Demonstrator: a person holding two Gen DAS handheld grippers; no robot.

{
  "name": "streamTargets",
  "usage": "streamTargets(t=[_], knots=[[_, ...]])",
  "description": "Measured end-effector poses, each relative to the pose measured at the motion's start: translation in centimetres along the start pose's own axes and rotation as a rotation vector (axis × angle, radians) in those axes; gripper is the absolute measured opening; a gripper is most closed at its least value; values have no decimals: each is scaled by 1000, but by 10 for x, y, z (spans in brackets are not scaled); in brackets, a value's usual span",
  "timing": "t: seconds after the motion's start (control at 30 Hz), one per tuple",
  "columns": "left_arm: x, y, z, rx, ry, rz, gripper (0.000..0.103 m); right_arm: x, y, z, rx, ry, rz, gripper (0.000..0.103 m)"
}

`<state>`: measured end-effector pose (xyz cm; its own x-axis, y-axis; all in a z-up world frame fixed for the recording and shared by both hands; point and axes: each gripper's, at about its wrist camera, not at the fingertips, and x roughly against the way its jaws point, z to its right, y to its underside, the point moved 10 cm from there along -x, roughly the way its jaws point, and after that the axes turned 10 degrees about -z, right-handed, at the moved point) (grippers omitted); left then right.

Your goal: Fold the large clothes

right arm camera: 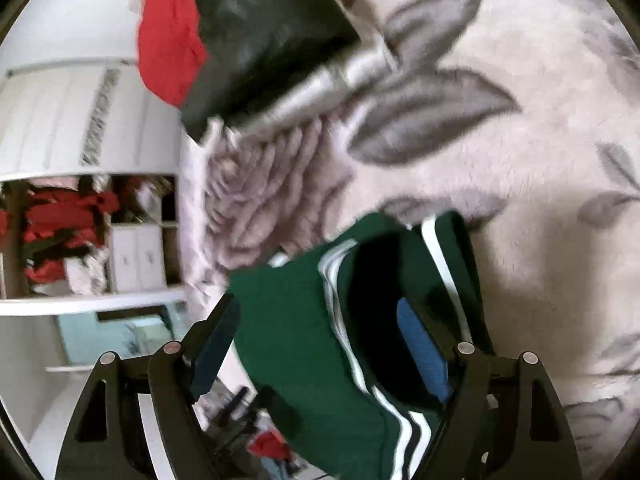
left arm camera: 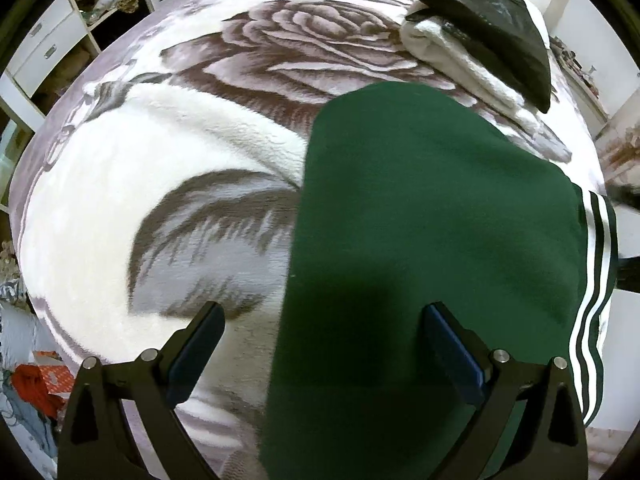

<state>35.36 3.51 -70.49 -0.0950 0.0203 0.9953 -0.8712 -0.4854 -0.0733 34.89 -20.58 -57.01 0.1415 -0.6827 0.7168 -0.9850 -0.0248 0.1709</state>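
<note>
A dark green garment [left arm camera: 420, 220] with white side stripes [left arm camera: 596, 264] lies folded flat on a white and grey rose-pattern blanket [left arm camera: 160, 168]. My left gripper [left arm camera: 324, 320] is open and empty just above the garment's near left edge. In the right wrist view the same green garment [right arm camera: 304, 320] shows with its striped edge [right arm camera: 400, 412] bunched and raised off the blanket [right arm camera: 520, 140]. My right gripper [right arm camera: 320, 316] is open around that edge, its right blue pad [right arm camera: 424, 352] next to the dark fold. The view is blurred.
A folded white garment [left arm camera: 460, 60] with a black one [left arm camera: 488, 28] on top lies at the far right of the bed; they also show in the right wrist view [right arm camera: 264, 36], beside a red garment [right arm camera: 168, 32]. White drawers and shelves [left arm camera: 52, 48] stand to the left.
</note>
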Motion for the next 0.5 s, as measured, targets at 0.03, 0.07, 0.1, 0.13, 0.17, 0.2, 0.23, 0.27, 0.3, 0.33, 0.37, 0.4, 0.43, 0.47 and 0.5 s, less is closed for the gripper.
streamTargets(t=[0.03,0.07,0.1,0.13,0.17,0.2,0.23,0.27,0.3,0.33,0.37,0.4,0.43,0.47,0.5], knots=[[1,0,2,-4,1,1,103,-22,-3,6,3,28,-66,81],[3,-1,4,-11,-1,6,103,-33,-4,10,3,29,-90,49],[4,-1,5,-16,-5,9,103,-41,-7,16,-3,51,-96,15],[7,-2,5,-22,-9,16,103,-49,-9,15,2,38,-117,3],[9,-2,6,-26,-8,23,103,-49,-9,12,8,34,-119,2],[9,-2,6,-28,-7,23,103,-39,-14,-2,52,51,-60,2],[9,-1,6,-30,0,19,103,-28,-17,-16,84,56,-19,2],[9,0,6,-27,15,18,103,-15,-18,-28,104,46,12,2],[9,-1,7,-24,23,19,103,2,-21,-40,114,41,59,2],[8,-1,6,-19,29,20,103,16,-23,-48,127,45,91,2],[7,-2,6,-18,31,20,103,31,-23,-49,140,82,123,2],[6,-2,6,-19,31,18,103,30,-29,-46,146,114,125,2],[3,-1,4,-18,19,12,103,25,-35,-36,128,156,114,2],[-1,1,2,-20,6,-1,103,16,-39,-23,112,204,91,2],[-3,3,1,-20,-1,-15,103,1,-40,-9,92,238,38,2]])
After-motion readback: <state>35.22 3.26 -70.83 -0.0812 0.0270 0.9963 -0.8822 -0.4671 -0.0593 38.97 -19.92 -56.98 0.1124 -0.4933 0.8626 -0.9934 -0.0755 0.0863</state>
